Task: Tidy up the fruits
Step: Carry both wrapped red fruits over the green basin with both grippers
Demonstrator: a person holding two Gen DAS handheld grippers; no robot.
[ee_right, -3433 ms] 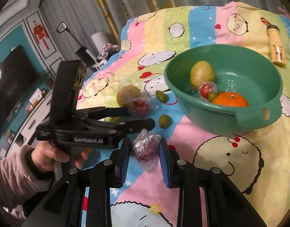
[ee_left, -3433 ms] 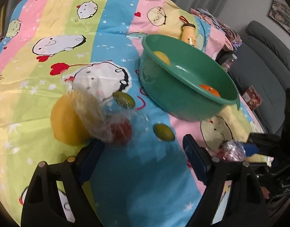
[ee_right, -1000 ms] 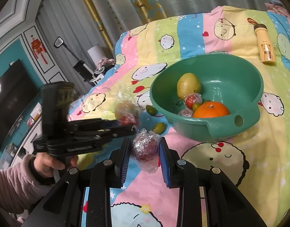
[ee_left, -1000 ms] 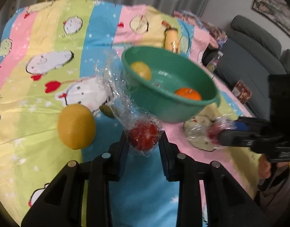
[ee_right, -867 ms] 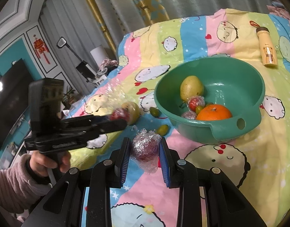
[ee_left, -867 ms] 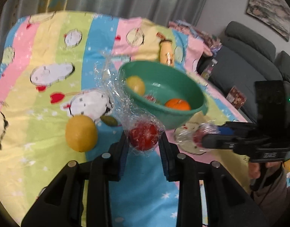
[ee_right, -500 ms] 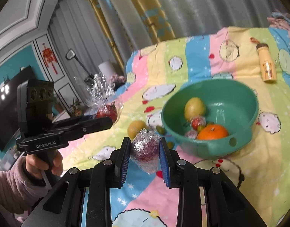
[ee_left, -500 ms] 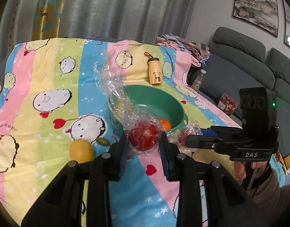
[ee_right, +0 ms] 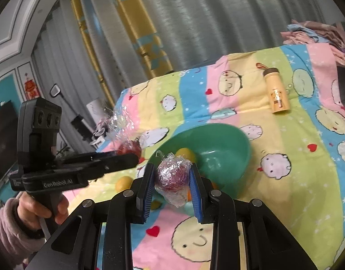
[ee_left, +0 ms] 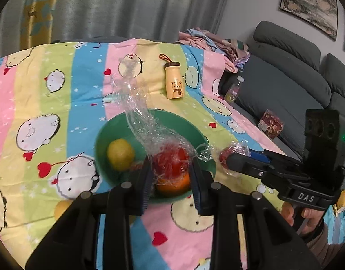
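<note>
Fruit in both grippers now: left gripper [ee_left: 171, 177] and right gripper [ee_right: 172, 183] each pinch a wrapped red one, lifted above the green bowl [ee_left: 100, 135], ready to drop.

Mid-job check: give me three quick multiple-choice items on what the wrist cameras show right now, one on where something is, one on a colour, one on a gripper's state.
1. Where does the yellow bottle lie?
A. inside the bowl
B. on the striped blanket beyond the bowl
C. on the sofa

2. What colour is the bowl?
A. green
B. white
C. red

3. What is the left gripper doing?
A. standing open and empty
B. shut on a plastic-wrapped red fruit
C. shut on the bottle

Answers:
1 B: the bottle rests on its side on the blanket, past the bowl's far rim.
2 A: its rim and inner wall are green in both wrist views.
3 B: the wrapped red fruit sits pinched between the blue pads, loose film trailing up from it.
</note>
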